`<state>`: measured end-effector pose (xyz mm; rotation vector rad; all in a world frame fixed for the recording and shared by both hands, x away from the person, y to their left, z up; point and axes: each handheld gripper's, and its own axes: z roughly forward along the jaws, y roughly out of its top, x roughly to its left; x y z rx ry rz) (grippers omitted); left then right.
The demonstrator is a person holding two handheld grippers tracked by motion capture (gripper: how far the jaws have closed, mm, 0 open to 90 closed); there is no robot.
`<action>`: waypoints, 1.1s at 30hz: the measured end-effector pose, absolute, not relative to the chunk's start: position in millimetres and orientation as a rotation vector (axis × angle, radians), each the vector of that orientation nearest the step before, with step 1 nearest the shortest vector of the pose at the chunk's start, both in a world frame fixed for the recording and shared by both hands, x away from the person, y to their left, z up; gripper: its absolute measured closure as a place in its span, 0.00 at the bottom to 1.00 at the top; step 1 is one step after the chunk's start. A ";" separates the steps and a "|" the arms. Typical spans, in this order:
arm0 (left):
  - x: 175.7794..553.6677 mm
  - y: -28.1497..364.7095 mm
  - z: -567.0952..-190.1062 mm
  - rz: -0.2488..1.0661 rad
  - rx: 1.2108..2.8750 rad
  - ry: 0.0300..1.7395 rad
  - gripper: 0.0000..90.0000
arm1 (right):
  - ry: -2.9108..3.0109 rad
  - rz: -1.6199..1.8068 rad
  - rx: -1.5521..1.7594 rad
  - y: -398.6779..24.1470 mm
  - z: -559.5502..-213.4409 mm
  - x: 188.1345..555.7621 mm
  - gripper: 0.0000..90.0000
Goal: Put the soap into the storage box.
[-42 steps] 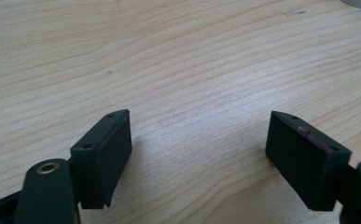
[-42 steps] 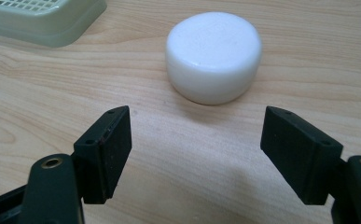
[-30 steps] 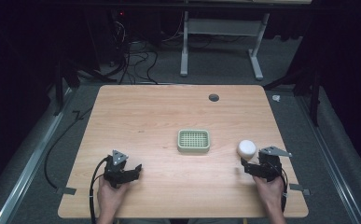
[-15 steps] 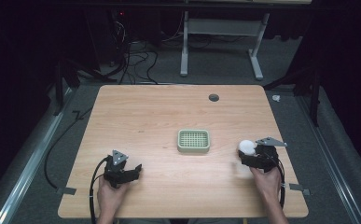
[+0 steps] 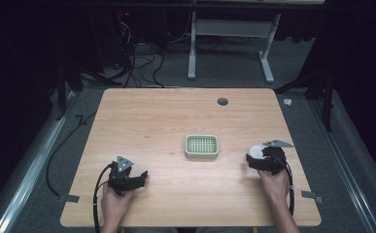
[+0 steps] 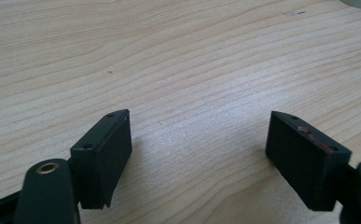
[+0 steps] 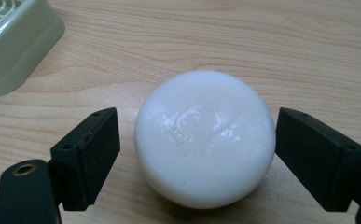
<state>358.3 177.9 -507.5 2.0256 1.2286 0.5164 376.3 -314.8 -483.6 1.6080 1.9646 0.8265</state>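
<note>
A round white bar of soap (image 7: 205,137) lies on the wooden table, to the right of a pale green soap dish (image 5: 201,146). In the high view the soap (image 5: 255,151) sits at the tips of my right gripper (image 5: 253,159). My right gripper (image 7: 197,123) has just been opening its jaws, which now stand on either side of the soap with a small gap on each side. At the table's front left my left gripper (image 5: 142,177) rests low. In its own view the left gripper (image 6: 199,126) is open over bare wood.
A corner of the green dish (image 7: 15,46) lies just up and left of the soap. A dark cable hole (image 5: 222,101) sits near the table's far edge. Cables and a white stand's legs (image 5: 229,48) are on the floor beyond.
My right gripper has moved forward and a little left to the soap, so the soap now sits between its jaws. The left gripper has stayed where it was.
</note>
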 end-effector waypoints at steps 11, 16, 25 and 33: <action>358.3 177.9 -507.5 0.517 2.025 1.229 0.26 | 1.963 0.821 1.638 -314.5 -492.0 384.0 0.18; 358.3 177.9 -507.5 0.517 2.026 1.229 0.26 | 1.970 0.818 1.637 -313.8 -493.9 385.4 0.22; 358.3 177.9 -507.5 0.517 2.026 1.228 0.26 | 1.964 0.824 1.621 -315.6 -494.8 384.2 0.27; 358.3 177.8 -507.6 0.518 2.024 1.229 0.26 | 1.962 0.836 1.634 -316.7 -494.4 383.6 0.27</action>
